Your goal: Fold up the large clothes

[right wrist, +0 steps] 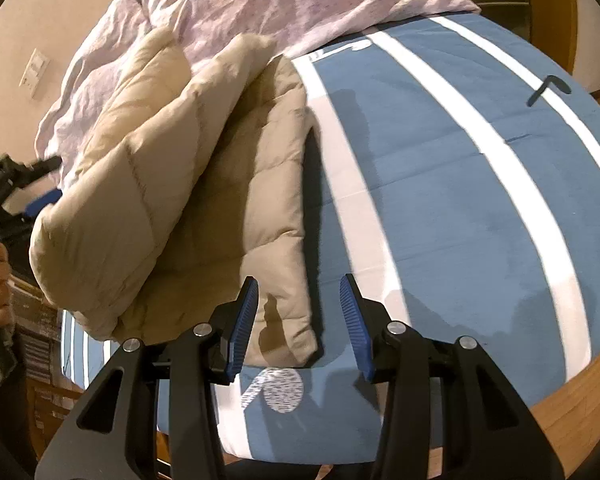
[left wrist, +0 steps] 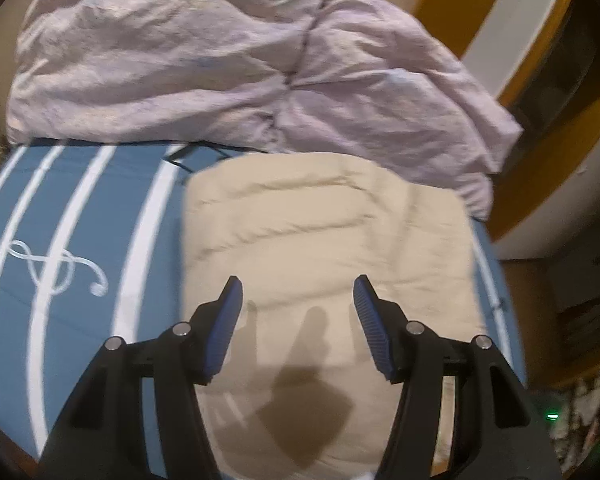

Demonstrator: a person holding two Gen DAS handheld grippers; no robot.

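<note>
Blue bedding with white stripes (right wrist: 440, 208) fills both views, with a crumpled lilac sheet (left wrist: 172, 52) heaped at the far end. On it lies the beige puffer jacket (right wrist: 204, 184), already doubled over into a thick bundle, one flap resting loosely on top. My left gripper (left wrist: 298, 300) hovers above the jacket with jaws spread and nothing between them; my right gripper (right wrist: 298, 304) hangs by the jacket's near corner, likewise released and empty. I judge the folding mostly done: what seems left is flattening that upper flap and squaring the edges.
</note>
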